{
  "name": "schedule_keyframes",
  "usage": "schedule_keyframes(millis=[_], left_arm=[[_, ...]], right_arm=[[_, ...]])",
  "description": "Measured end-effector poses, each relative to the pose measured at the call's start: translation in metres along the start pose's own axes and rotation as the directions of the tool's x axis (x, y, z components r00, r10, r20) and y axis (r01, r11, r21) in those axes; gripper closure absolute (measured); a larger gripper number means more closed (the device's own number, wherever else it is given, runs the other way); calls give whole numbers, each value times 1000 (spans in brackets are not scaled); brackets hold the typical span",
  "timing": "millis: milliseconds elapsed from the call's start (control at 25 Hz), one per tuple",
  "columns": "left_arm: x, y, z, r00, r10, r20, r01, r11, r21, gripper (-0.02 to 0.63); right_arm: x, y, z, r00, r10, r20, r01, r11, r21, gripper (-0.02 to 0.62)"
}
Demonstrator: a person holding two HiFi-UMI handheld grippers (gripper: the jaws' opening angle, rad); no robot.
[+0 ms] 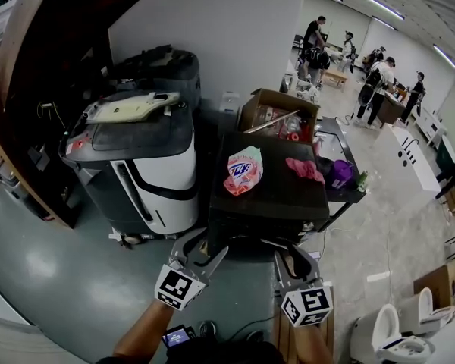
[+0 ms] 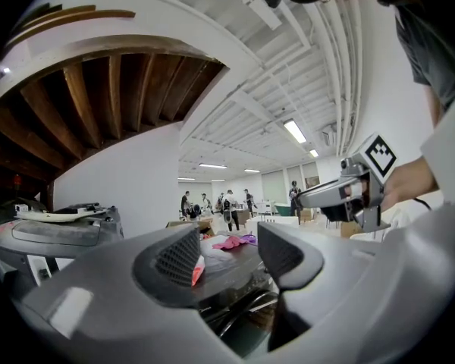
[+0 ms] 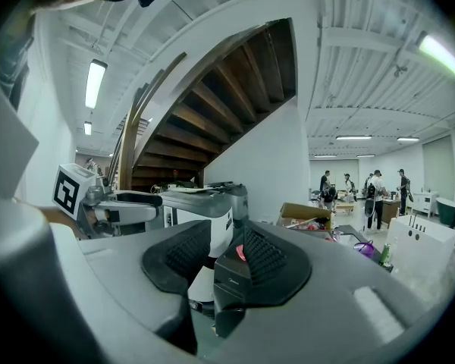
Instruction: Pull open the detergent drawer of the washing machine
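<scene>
A black washing machine (image 1: 277,196) is seen at ctr of the head view. It is stood on the floor btw. a black-and-white appliance (image 1: 148,173) on its left and a dark table (image 1: 335,141) on its right. A pink-orange detergent bag (image 1: 243,171) and a pink cloth (image 1: 305,169) are laid on its top, apart from each other. The detergent drawer cannot be picked out, as the machine's near front is foreshortened and dark.

The left hand-held gripper (image 1: 206,246) is held about level, just before the left part of that front. Its jaws are spread w/ nothing btw. them; the machine's top is seen beyond the gap.

The right hand-held gripper (image 1: 292,254) is held at the right part of the front. Its jaws are part-spread w/ a black edge of the machine btw. them. That edge appears to lie against one pad (image 3: 267,258), but a gap is shown beside the other, so no pinch is seen.

People (image 1: 375,82) are seen in the bkgd.
</scene>
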State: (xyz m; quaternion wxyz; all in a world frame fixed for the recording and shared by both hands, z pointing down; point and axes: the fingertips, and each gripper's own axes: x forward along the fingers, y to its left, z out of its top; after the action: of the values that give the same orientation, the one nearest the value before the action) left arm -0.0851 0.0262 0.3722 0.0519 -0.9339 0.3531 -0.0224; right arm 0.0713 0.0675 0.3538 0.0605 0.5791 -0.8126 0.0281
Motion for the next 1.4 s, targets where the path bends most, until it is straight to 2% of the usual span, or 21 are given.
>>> schedule_keyframes(millis=[360,800,1080,1400], left_arm=[[22,-6,-13,998,38,-40,-39,999,-20,350],[67,-37,2,989,126,-83,-126,992,1,350],[92,-66,4,978,181,-101,-182,983,3,350],[103,-85,4,962,240,-128,-242,970,-6,350]], right_arm=[[13,-22,3,998,56,19,-56,998,15,463],[10,-91,1,988,148,45,-150,987,60,463],[5,-131,-2,975,212,62,-216,974,71,463],[1,-154,-7,955,287,78,-293,951,93,463]])
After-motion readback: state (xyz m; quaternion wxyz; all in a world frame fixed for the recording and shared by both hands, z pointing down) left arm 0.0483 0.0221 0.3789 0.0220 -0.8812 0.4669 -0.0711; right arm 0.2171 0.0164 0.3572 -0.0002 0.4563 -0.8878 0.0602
